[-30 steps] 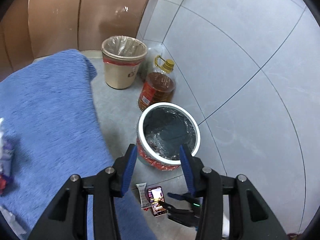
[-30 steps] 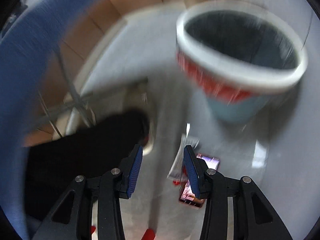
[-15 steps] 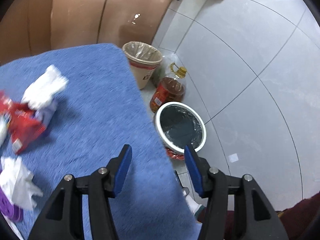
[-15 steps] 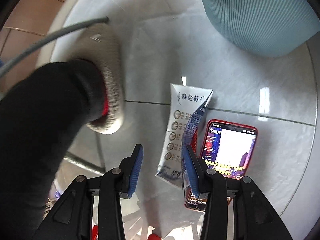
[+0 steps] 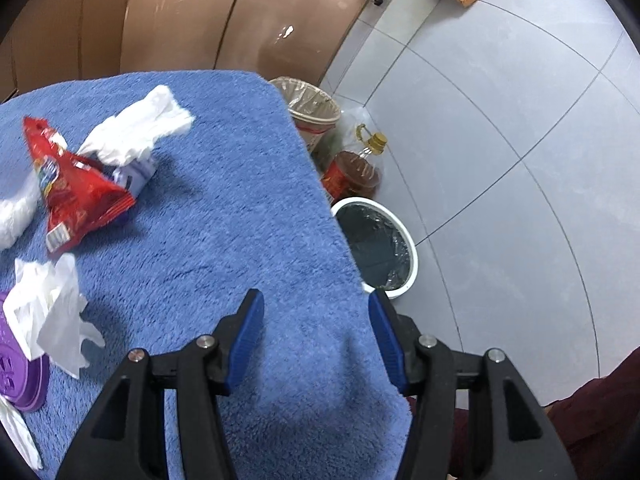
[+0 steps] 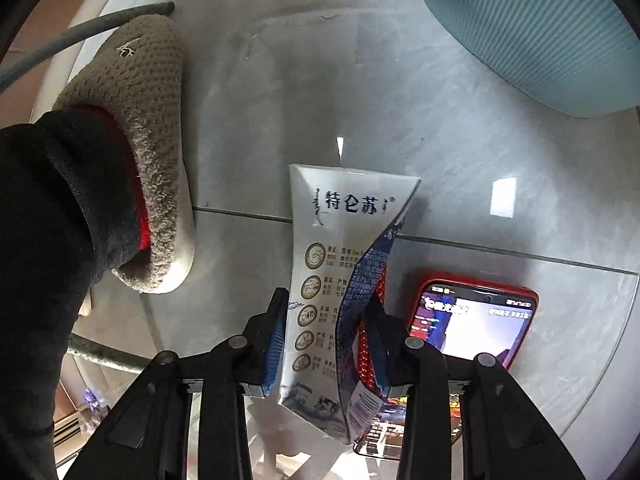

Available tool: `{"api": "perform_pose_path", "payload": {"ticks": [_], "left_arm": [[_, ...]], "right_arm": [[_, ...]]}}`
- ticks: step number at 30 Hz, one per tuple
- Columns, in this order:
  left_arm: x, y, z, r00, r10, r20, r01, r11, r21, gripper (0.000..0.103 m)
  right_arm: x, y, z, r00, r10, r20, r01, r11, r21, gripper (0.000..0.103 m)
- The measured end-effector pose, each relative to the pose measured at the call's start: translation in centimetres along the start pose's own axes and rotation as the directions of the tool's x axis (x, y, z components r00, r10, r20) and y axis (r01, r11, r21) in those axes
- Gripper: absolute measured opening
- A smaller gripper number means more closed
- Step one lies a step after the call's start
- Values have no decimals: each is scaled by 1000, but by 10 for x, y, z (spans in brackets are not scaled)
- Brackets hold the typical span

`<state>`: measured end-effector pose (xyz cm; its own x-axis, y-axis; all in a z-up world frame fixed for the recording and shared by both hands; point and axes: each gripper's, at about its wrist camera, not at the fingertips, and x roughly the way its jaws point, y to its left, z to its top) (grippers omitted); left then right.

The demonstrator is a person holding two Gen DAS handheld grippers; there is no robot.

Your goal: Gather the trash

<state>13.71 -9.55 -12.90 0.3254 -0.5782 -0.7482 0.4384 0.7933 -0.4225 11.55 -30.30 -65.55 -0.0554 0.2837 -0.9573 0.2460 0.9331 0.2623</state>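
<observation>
Right wrist view: right gripper [image 6: 326,344], closing, straddles flattened milk carton [image 6: 340,276] lying lengthwise along its fingers.

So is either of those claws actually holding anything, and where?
The right gripper pinches the flattened milk carton near its lower end; its jaws have just been closing. The left gripper holds nothing.

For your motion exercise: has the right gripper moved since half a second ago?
Yes. The right gripper has come down towards the floor tiles; its jaws have closed onto the milk carton.
</observation>
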Motion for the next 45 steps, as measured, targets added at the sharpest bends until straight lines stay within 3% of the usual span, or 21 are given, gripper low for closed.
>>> {"api": "perform_pose_path", "payload": {"ticks": [7, 15, 21, 27, 31, 39, 40, 42, 45], "left_arm": [[-8, 4, -9, 1000, -2, 13, 3, 999, -41, 53], [-37, -5, -19, 998, -23, 66, 25, 999, -38, 53], [-66, -12, -28, 992, -32, 118, 35, 999, -23, 53], [-93, -4, -41, 987, -13, 159, 20, 999, -41, 53], [-115, 7, -52, 981, 29, 190, -15, 997, -76, 53], [-156, 33, -76, 964, 123, 235, -88, 984, -154, 53], [-161, 37, -79, 961, 136, 241, -97, 981, -167, 53], [-168, 40, -82, 956, 149, 252, -104, 978, -182, 53], [-183, 47, -89, 943, 180, 279, -124, 971, -206, 53]], "right_arm": [[-56, 4, -24, 994, 69, 83, -64, 996, -63, 31], [-161, -2, -67, 961, 152, 230, -122, 983, -137, 31], [-262, -5, -77, 904, 138, 404, -72, 982, -174, 31], [-361, -23, -57, 795, 84, 601, -2, 991, -135, 31], [-389, -21, -22, 747, 9, 664, 72, 993, -96, 32], [-399, -27, 22, 716, -162, 679, 217, 976, 4, 33], [-401, -28, 24, 709, -184, 681, 236, 971, 17, 36], [-407, -25, 24, 693, -216, 688, 259, 965, 41, 52], [-418, -23, 11, 680, -219, 700, 261, 964, 48, 54]]}}
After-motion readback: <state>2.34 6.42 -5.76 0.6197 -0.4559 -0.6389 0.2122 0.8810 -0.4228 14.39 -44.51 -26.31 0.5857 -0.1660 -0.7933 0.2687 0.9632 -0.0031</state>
